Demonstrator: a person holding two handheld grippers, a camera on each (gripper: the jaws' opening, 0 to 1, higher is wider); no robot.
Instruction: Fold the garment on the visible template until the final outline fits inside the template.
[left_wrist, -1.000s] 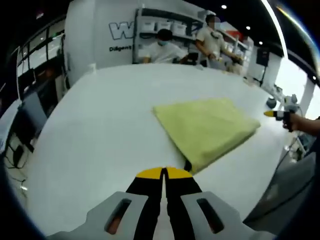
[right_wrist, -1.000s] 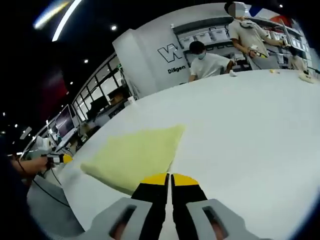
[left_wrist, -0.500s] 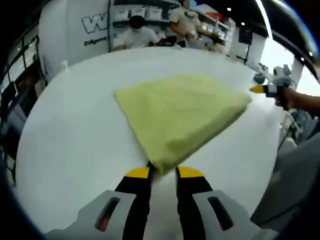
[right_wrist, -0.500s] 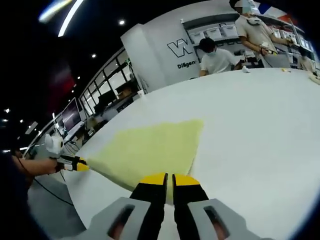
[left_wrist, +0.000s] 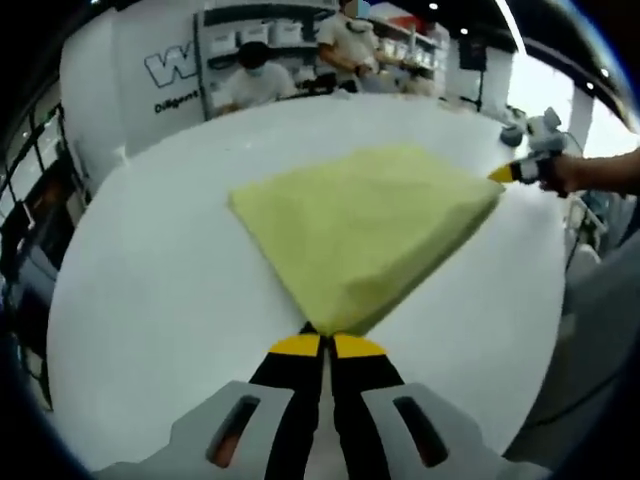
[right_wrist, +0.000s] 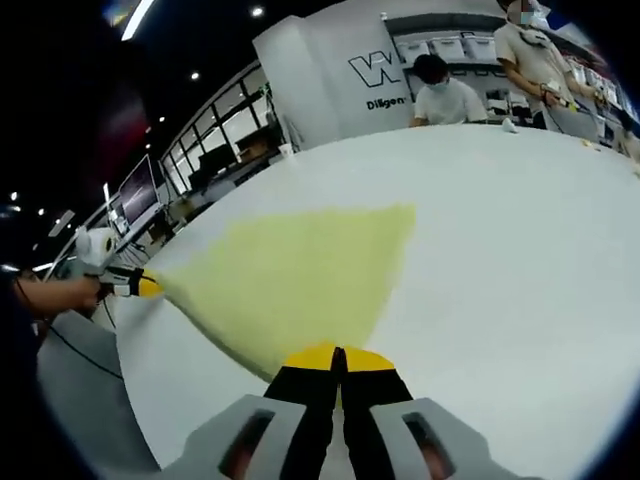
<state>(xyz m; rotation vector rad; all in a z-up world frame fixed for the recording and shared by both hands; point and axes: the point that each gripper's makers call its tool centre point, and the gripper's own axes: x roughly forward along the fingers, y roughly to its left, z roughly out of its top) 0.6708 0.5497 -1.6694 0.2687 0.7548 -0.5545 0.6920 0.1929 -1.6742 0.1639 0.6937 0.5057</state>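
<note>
A folded yellow garment (left_wrist: 365, 225) lies flat on the white round table (left_wrist: 160, 300). In the left gripper view, my left gripper (left_wrist: 326, 345) is shut on the garment's nearest corner. My right gripper (left_wrist: 512, 173), held in a hand, meets the garment's right-hand corner. In the right gripper view, the yellow garment (right_wrist: 295, 280) spreads ahead, and my right gripper (right_wrist: 337, 357) is shut on its near corner. My left gripper (right_wrist: 140, 286) touches the garment's left tip at the table edge.
Two people (left_wrist: 250, 80) work at the table's far side, in front of shelves and a white wall with lettering (right_wrist: 385, 75). The table's near edge (left_wrist: 545, 380) drops off on the right. Desks with monitors (right_wrist: 140, 215) stand beyond the table.
The left jaws stood apart around the garment's corner; now they are closed on it. The right gripper has moved forward onto its corner and closed. Both views have shifted.
</note>
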